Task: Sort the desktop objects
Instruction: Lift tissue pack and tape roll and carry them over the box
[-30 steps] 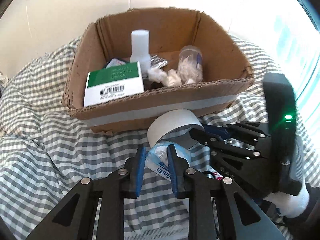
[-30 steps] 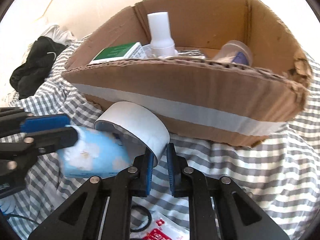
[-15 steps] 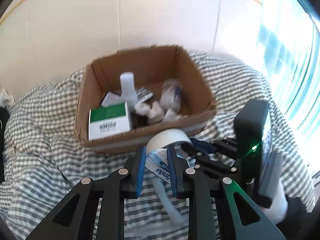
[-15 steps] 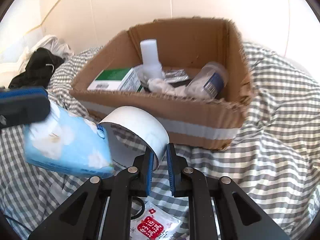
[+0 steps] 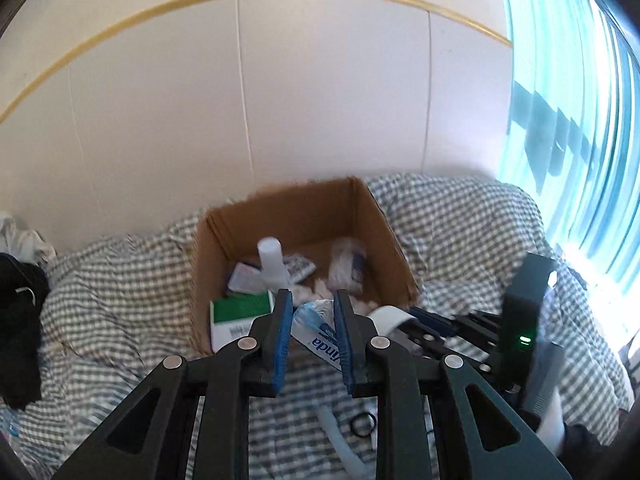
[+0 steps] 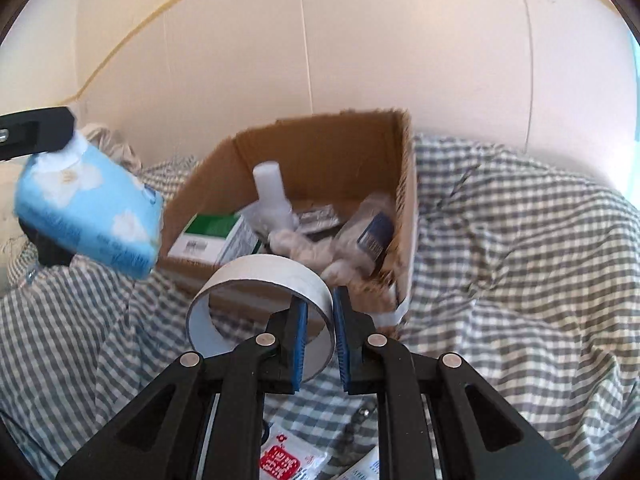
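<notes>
My left gripper [image 5: 310,308] is shut on a light blue tissue pack [image 5: 316,330], pinched by one end. In the right wrist view the same tissue pack [image 6: 90,210] hangs in the air at the left. My right gripper [image 6: 320,304] is shut on the rim of a white tape roll [image 6: 260,284], held on edge in front of the cardboard box [image 6: 406,200]. The open cardboard box [image 5: 384,228] sits on the checked cloth ahead of both grippers. It holds a white bottle [image 6: 270,190], a green and white carton [image 6: 212,236], a clear jar [image 6: 370,228] and crumpled tissues.
Grey checked cloth [image 6: 520,260] covers the whole surface. A red and white sachet [image 6: 284,462] and a black ring [image 5: 363,426] lie on it below the grippers. Dark clothing [image 5: 18,324] lies at the far left. A pale wall stands behind the box and a bright window [image 5: 580,120] to the right.
Both grippers have risen with their loads and tilted up, so the box now looks smaller and lower and the wall fills the upper view. The tissue pack and tape roll stay held.
</notes>
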Demonstrator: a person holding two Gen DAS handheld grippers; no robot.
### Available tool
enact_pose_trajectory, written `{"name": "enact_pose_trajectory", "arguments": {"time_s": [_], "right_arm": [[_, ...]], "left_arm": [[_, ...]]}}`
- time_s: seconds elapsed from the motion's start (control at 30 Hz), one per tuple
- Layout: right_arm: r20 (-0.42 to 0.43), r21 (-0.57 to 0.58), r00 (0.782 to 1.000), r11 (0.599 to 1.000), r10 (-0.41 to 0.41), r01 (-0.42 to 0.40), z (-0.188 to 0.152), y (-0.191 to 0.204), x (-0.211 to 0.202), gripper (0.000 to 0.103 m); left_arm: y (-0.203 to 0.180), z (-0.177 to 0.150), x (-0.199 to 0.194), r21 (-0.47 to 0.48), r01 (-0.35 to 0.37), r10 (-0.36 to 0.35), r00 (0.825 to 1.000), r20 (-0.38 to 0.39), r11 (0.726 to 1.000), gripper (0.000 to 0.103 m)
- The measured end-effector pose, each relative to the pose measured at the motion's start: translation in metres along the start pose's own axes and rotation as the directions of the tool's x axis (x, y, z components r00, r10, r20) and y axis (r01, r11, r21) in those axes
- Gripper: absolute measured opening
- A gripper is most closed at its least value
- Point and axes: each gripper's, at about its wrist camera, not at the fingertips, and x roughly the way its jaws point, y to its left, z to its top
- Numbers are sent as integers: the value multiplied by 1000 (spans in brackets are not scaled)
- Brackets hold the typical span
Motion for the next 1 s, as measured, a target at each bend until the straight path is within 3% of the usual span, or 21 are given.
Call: {"name": "enact_pose_trajectory", "arguments": {"time_s": [0.47,0.67,0.87,1.0], "right_arm": [[210,-34,978,999,-5,12,70,10,-45,12],[246,-47,969,999,16,-4,114,12,-38,12],[306,-90,950,992,-60,92,156,15,-24,12],[293,-77,953,992,-76,102,161,7,-9,12]], "left_arm": [[32,37,26,-75,-25,34,992,123,997,21],[40,64,34,-98,-21,39,982,184,995,21],[46,86,43,-106,-25,48,973,226,994,21],[54,88,62,-131,-54,83,971,226,990,21]]}}
